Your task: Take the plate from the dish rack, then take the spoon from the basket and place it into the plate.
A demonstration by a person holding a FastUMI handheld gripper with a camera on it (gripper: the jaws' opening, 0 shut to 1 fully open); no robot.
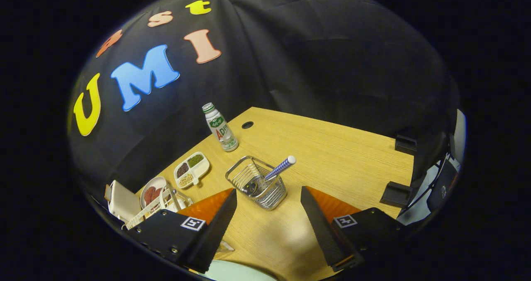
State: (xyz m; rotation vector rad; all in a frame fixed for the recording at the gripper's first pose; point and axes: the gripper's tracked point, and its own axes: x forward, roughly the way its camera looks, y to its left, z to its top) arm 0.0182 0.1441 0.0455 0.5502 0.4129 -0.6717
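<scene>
A wire basket (258, 182) stands on the wooden table just ahead of my fingers, slightly left of the gap between them. A spoon (280, 167) with a blue-and-white striped handle leans out of it to the right, its bowl down inside. My gripper (267, 198) is open and holds nothing. A pale plate (238, 272) lies on the table below the fingers, close under me. The white dish rack (155, 206) stands beyond the left finger, with a plate of reddish pieces (152, 191) leaning in it.
A small bottle (220, 127) stands behind the basket near the cloth wall. A divided white dish of beans (191, 169) lies to the left of the basket. The table has a cable hole (247, 125) and black clamps (396, 194) on its right edge.
</scene>
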